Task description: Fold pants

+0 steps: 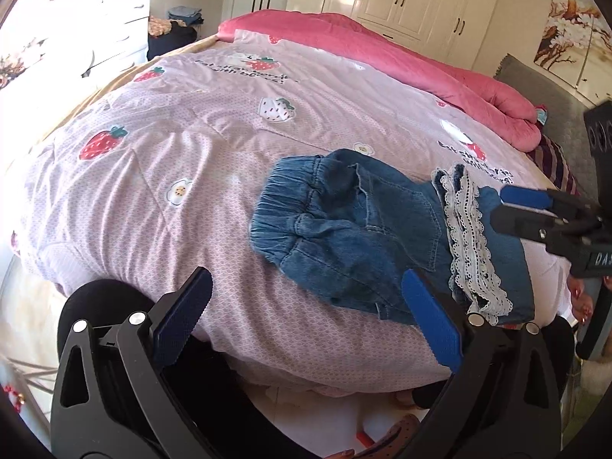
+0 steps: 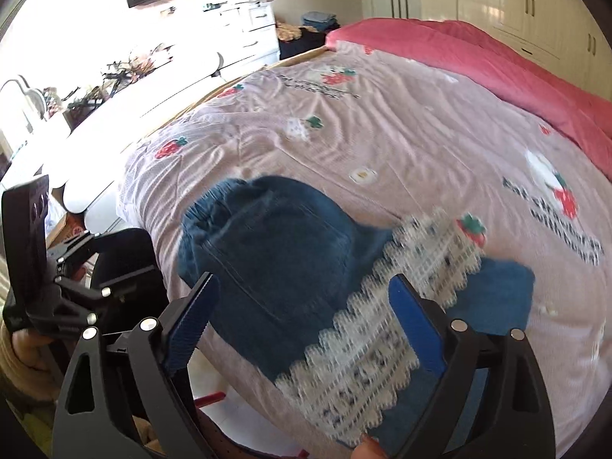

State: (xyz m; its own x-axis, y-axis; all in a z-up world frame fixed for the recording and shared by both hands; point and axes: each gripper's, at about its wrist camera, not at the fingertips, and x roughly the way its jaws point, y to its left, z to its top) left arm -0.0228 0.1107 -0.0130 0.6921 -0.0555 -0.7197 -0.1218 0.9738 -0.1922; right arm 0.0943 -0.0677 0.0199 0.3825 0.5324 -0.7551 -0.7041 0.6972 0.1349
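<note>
Pants: we see small blue denim pants (image 1: 355, 229) folded into a compact bundle on the bed (image 1: 160, 176), elastic waistband to the left, a back pocket facing up, white lace trim (image 1: 470, 237) across the cuffs at the right.
Where they lie: just ahead of both grippers, on the near part of the pink strawberry-print quilt; a rose-coloured blanket (image 1: 382, 49) lies far beyond them.
Left gripper (image 1: 310, 317): we find it wide apart with nothing between its blue pads; its right pad overlaps the near edge of the denim in the picture, touching or not we cannot tell.
Left view only: it shows the right gripper (image 1: 524, 199) from the side, reaching in over the lace cuffs, only one blue pad visible.
Right view only: it shows the left gripper's black frame at its far left edge, and a fingertip (image 2: 369, 449) at the bottom by the lace.
Right gripper (image 2: 302, 325): wide apart, tilted down at the bed, the lace cuffs seen between its pads but not pinched; this view is motion-blurred.
</note>
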